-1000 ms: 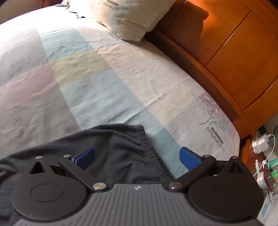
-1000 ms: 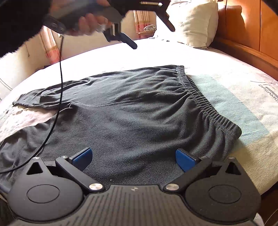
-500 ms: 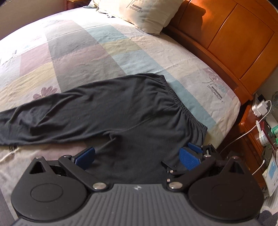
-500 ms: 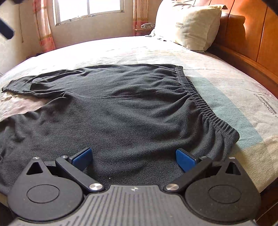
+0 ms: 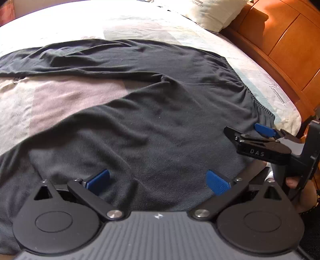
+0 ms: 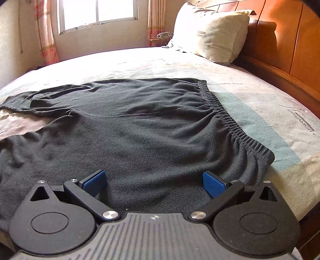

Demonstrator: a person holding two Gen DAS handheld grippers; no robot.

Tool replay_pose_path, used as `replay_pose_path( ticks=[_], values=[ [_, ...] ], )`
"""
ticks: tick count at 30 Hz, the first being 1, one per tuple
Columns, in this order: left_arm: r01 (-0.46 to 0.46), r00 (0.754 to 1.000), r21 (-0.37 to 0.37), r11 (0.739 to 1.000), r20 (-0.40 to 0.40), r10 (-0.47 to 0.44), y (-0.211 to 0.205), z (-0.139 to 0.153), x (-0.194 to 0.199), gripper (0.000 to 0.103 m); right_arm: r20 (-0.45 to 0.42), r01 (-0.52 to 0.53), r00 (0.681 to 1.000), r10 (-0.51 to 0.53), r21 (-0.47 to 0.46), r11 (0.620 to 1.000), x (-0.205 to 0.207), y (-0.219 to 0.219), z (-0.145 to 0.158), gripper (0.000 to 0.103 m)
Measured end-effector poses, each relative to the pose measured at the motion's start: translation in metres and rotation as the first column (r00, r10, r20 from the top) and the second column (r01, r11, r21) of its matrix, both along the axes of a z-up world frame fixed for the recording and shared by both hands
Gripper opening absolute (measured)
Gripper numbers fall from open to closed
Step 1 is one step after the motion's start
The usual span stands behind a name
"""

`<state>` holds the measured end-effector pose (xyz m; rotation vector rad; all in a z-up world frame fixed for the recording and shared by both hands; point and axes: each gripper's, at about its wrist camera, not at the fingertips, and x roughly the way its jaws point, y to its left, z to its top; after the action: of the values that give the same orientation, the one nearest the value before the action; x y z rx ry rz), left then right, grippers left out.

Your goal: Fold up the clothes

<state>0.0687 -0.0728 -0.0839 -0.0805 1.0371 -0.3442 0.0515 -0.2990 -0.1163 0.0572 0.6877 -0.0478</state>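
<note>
Here the dark trousers [image 6: 140, 130] lie spread flat on the bed [image 6: 250, 96], and I take them as my landmark. Their gathered elastic waistband [image 6: 226, 120] faces the wooden headboard [image 6: 290, 50]; the two legs run away from it, parted in a V with a strip of pale patchwork sheet showing between them. My left gripper [image 5: 158, 181] hovers low over the nearer trouser leg, aimed across the cloth toward the far leg, its blue pads [image 5: 99, 179] spread wide with only fabric seen between them; whether the tips touch the cloth I cannot tell. My right gripper [image 6: 154, 181] sits at the near edge of the trousers, just inside the near waistband corner, pointing along the seat toward the far side, and its jaws also stand wide apart, gripping nothing. From the left camera that same right gripper [image 5: 264, 138] shows side-on beside the waistband corner, one blue pad out in front just at the hem, held level with the bed, and a bit of the hand [image 5: 294, 183] that holds its handle shows underneath. A cream pillow [image 6: 210, 34] leans against the headboard well beyond the trousers' far edge, and a window [image 6: 96, 14] with checked curtains stands behind the bed past the trouser legs.
</note>
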Motion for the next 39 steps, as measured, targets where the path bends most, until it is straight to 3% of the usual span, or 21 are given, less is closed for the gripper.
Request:
replay_pose_path(
  ticks=[6, 10, 16, 19, 22, 26, 29, 32, 35, 39],
  values=[
    [-0.059, 0.998, -0.027, 0.998, -0.014, 0.059, 0.02, -0.009, -0.024, 0.102, 0.013, 0.009, 1.0, -0.009, -0.01, 1.0, -0.001, 0.002, -0.002, 0.103],
    [-0.054, 0.998, -0.002, 0.999, -0.022, 0.054, 0.03, 0.0, -0.034, 0.102, 0.017, 0.011, 1.0, -0.011, -0.011, 1.0, -0.002, 0.002, -0.002, 0.103],
    [-0.122, 0.993, -0.026, 0.992, -0.002, 0.122, 0.043, -0.003, -0.022, 0.102, 0.018, 0.015, 1.0, -0.014, -0.016, 1.0, -0.002, 0.003, -0.001, 0.103],
    [-0.074, 0.996, -0.03, 0.997, -0.049, 0.072, 0.036, -0.001, -0.018, 0.102, 0.016, 0.015, 1.0, -0.015, -0.017, 1.0, -0.002, 0.003, -0.001, 0.103],
    [0.026, 0.999, -0.073, 0.997, -0.036, -0.028, 0.027, 0.023, -0.002, 0.102, 0.014, 0.021, 1.0, -0.021, -0.019, 1.0, -0.002, 0.004, -0.001, 0.103],
    [0.101, 0.994, -0.003, 0.995, 0.028, -0.101, 0.017, 0.055, 0.054, 0.102, -0.01, 0.027, 1.0, -0.027, -0.013, 1.0, 0.001, 0.005, 0.003, 0.103],
    [0.105, 0.994, 0.022, 0.994, 0.026, -0.106, 0.011, 0.061, 0.112, 0.102, -0.071, 0.023, 0.997, -0.024, -0.011, 1.0, 0.004, 0.009, 0.015, 0.103],
    [0.097, 0.995, 0.012, 0.995, -0.007, -0.096, 0.002, 0.052, 0.162, 0.102, -0.067, -0.142, 0.986, 0.15, 0.112, 0.983, 0.009, 0.022, 0.045, 0.103],
    [0.097, 0.995, 0.004, 0.995, -0.017, -0.097, -0.015, 0.044, 0.19, 0.102, -0.064, -0.321, 0.936, 0.347, 0.254, 0.913, 0.019, 0.039, 0.065, 0.103],
    [0.144, 0.988, -0.083, 0.986, -0.035, -0.147, -0.032, 0.033, 0.211, 0.102, -0.072, -0.419, 0.875, 0.478, 0.382, 0.824, 0.02, 0.051, 0.064, 0.103]
  ],
)
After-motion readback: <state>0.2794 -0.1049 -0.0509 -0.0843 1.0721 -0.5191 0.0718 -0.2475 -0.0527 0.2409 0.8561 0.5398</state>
